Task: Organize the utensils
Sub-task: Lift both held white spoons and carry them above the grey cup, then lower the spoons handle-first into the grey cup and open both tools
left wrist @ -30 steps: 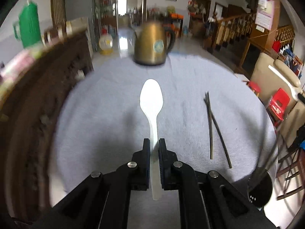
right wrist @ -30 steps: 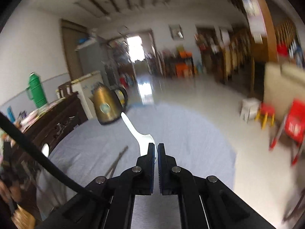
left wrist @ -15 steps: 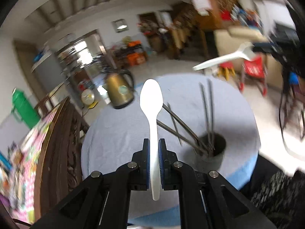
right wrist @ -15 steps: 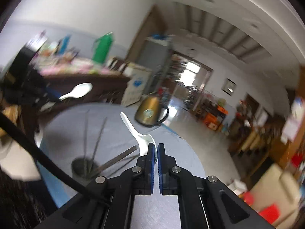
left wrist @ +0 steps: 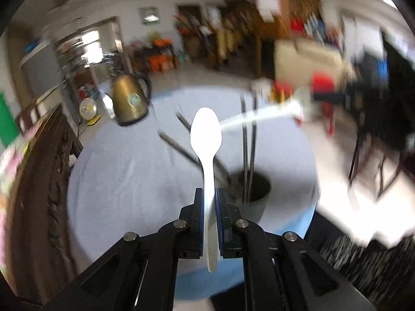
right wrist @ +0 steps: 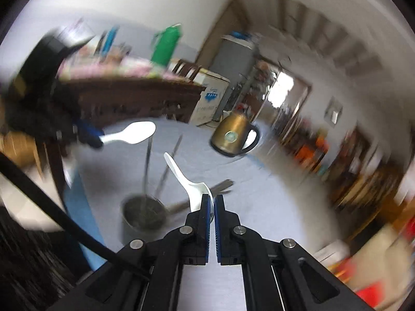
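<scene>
Clamping a white plastic spoon (left wrist: 206,155) by its handle, the left gripper (left wrist: 206,207) holds it bowl-forward, its long axis running straight ahead and pointing just left of the grey utensil cup (left wrist: 255,194), which stands close in front near the table's front edge. The right gripper (right wrist: 210,207), its jaws pinched nearly together on the bowl end of a second white utensil (right wrist: 185,178), carries that handle slanting up and away to the left, with the same cup (right wrist: 142,216) just left of its tips. Both hands look about equally near the holder. Metal chopsticks (left wrist: 247,153) already lean in it. Beyond lie a pale blue tablecloth (left wrist: 124,181), a brass kettle (left wrist: 129,103) at the far edge, and a blurred, cluttered room.
</scene>
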Action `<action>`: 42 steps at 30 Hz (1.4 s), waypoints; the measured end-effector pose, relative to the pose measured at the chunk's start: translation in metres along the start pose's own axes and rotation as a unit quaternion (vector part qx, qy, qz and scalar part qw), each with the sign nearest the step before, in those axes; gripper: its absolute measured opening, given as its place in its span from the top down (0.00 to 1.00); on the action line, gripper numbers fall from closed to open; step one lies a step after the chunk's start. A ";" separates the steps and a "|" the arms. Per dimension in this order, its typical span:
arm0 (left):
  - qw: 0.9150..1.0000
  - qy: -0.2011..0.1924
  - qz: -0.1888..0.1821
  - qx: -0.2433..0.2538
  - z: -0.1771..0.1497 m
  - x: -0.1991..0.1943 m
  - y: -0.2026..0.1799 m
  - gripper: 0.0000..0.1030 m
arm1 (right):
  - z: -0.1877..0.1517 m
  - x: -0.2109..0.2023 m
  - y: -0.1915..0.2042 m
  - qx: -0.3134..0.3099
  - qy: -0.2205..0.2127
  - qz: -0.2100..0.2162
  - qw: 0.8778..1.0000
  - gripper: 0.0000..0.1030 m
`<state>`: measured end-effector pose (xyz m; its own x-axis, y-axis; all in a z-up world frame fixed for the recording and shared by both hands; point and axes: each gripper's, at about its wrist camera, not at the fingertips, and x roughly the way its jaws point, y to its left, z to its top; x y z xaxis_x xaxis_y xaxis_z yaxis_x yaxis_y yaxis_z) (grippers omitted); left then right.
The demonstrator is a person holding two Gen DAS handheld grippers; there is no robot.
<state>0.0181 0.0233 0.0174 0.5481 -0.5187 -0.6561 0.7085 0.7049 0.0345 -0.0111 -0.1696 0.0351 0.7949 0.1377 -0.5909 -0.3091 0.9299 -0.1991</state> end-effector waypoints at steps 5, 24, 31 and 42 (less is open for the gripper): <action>0.988 -0.074 -0.037 -0.128 0.008 0.003 0.007 0.92 | -0.016 0.034 -0.025 0.230 -0.010 0.081 0.970 0.97; 0.958 -0.073 -0.061 -0.269 -0.020 0.082 -0.010 0.92 | -0.076 0.090 -0.002 0.408 0.031 0.074 0.909 0.97; 0.961 -0.079 -0.011 -0.263 -0.030 0.090 -0.021 0.92 | -0.091 0.093 -0.005 0.473 0.029 0.049 0.879 0.96; 0.962 -0.060 0.001 -0.265 -0.037 0.100 -0.014 0.92 | -0.088 0.095 0.010 0.439 0.048 0.051 0.896 0.93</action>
<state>0.0464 -0.0208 -0.0767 0.6192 -0.5468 -0.5636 0.3987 0.8373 -0.3742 0.0153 -0.1773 -0.0914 0.7238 0.2473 -0.6442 0.1847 0.8301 0.5261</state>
